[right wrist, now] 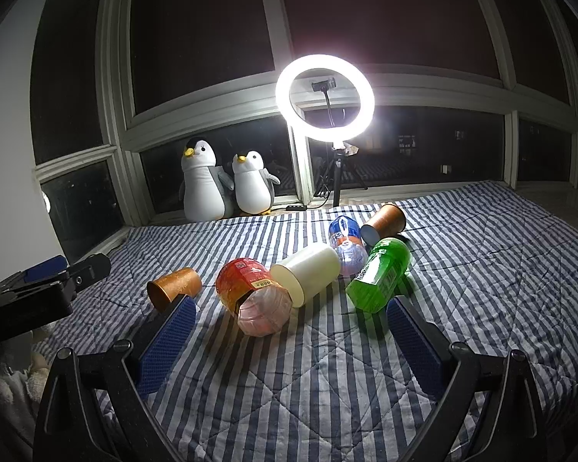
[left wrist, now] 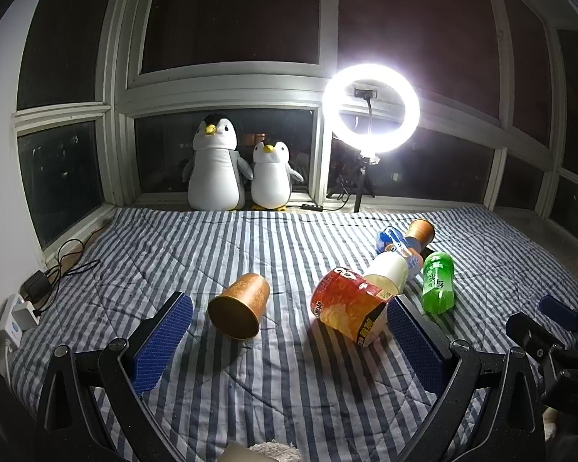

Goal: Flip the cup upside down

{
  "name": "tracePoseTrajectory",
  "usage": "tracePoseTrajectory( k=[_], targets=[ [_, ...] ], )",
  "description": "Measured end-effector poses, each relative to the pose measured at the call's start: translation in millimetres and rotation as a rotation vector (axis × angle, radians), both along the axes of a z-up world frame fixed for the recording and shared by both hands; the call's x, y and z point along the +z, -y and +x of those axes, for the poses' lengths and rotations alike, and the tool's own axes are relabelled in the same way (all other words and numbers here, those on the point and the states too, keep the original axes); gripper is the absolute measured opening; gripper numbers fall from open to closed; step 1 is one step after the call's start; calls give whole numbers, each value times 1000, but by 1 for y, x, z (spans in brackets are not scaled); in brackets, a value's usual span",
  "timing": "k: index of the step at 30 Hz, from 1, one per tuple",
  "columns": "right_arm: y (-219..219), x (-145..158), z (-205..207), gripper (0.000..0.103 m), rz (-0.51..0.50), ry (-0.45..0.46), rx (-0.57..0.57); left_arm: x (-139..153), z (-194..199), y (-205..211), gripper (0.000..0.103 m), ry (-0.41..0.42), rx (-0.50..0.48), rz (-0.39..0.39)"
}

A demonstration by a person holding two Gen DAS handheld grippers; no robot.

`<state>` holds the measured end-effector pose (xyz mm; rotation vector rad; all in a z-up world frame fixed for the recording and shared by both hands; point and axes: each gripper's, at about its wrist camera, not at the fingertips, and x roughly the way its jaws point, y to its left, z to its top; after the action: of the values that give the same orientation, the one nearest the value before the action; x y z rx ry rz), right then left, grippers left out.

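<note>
Bed (left wrist: pixel 289 377): striped blue-and-white quilt, spread below a dark window; all items lay on it.

Ring light (left wrist: pixel 370 107): lit, on a tripod at the sill, right of centre.

Penguins (left wrist: pixel 215 165): two plush toys, larger beside smaller, touching, upright against the glass.

Left claw (left wrist: pixel 289 340): jaws spread wide, blue pads either side, holding nothing. Its right pad sat just beside the red cup's rim.

Right claw (right wrist: pixel 289 340): jaws likewise wide apart, empty, low over the quilt in front of the pile.

Red cup (left wrist: pixel 348 306): noodle-type tub, on its side, mouth toward the left camera.

White cup (right wrist: pixel 306 275): on its side, touching the red one.

Green bottle (right wrist: pixel 379 279): on its side, right of the white cup.

Blue bottle (right wrist: pixel 346 244): on its side behind the white cup; contents unclear, possibly empty.

Cup (left wrist: pixel 239 312): orange paper, on its side, mouth facing the left claw, between its pads but ahead of them, untouched.

Second cup (right wrist: pixel 383 223): orange, on its side, farthest back, near the blue bottle.
</note>
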<state>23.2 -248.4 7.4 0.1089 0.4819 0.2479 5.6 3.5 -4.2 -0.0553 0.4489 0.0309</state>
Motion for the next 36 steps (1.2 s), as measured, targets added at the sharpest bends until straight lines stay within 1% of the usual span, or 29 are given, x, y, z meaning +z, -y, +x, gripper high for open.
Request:
tracePoseTrajectory(
  k=[17,23,30,34,36],
  targets=[
    [8,-4,1,98,8,-8,-9,-2,6,7,102,-19,-18,7],
    [13,-6,3,98,13,-14,-20,-5,17,13,102,-52,-47,13],
    [21,-10,4,98,22,-26,-36,-8,43,24,102,-121,-116,9],
    [27,-14,6,98,31,-35,-46,-9,68,35,102,-187,-188,9],
    [31,-16,7,98,36,-39,-51,-10,85,42,102,-233,-231,13]
  ],
)
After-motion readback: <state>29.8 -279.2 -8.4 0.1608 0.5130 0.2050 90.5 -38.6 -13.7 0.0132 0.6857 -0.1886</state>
